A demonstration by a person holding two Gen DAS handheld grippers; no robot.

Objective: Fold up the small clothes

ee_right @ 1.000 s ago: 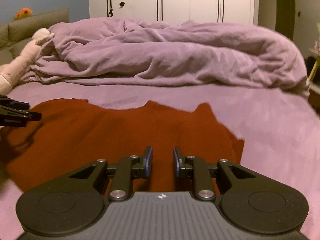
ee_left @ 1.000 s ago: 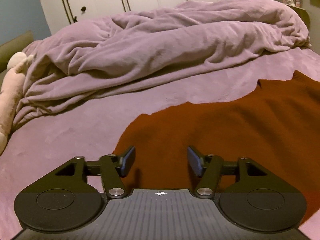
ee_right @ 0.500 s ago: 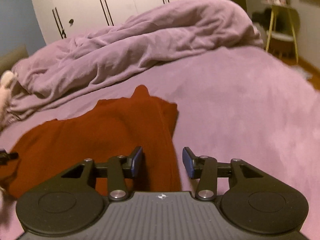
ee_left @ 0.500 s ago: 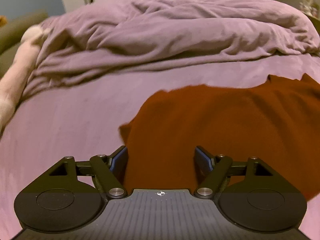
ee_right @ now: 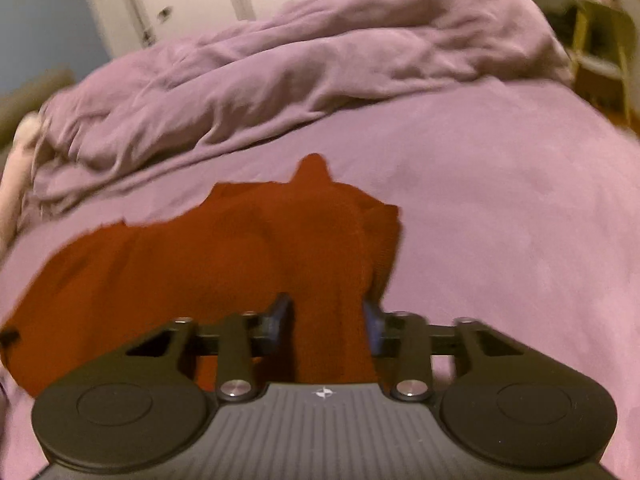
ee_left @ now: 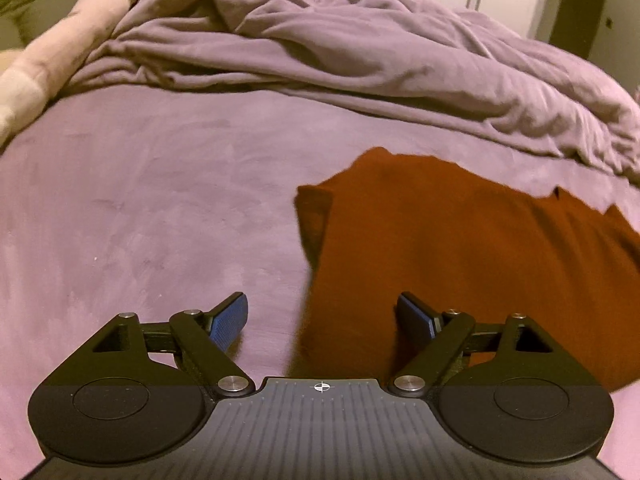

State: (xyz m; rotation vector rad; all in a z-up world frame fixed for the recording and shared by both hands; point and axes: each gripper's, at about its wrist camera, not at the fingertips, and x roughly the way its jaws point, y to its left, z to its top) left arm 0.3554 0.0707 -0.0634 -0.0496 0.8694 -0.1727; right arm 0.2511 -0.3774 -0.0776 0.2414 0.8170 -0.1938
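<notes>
A rust-red garment (ee_left: pixel 460 248) lies spread on the purple bed sheet (ee_left: pixel 152 208). My left gripper (ee_left: pixel 322 318) is open at the garment's left edge, with the edge of the cloth between its blue pads (ee_left: pixel 228 320). In the right wrist view the garment (ee_right: pixel 224 252) spreads to the left. My right gripper (ee_right: pixel 326 320) is open and straddles the garment's right edge, with a fold of red cloth between its jaws. A small dark tip at the left edge of the right wrist view (ee_right: pixel 9 336) looks like the other gripper.
A crumpled purple duvet (ee_left: pixel 360 48) is heaped across the far side of the bed. A pale plush toy (ee_left: pixel 60 52) lies at the far left. White wardrobe doors (ee_right: pixel 192 4) stand behind, and a yellow side table (ee_right: pixel 600 44) at the right.
Both grippers have moved outward to the garment's side edges. The left has opened wider at the left edge. The right has opened and now has the right edge between its jaws.
</notes>
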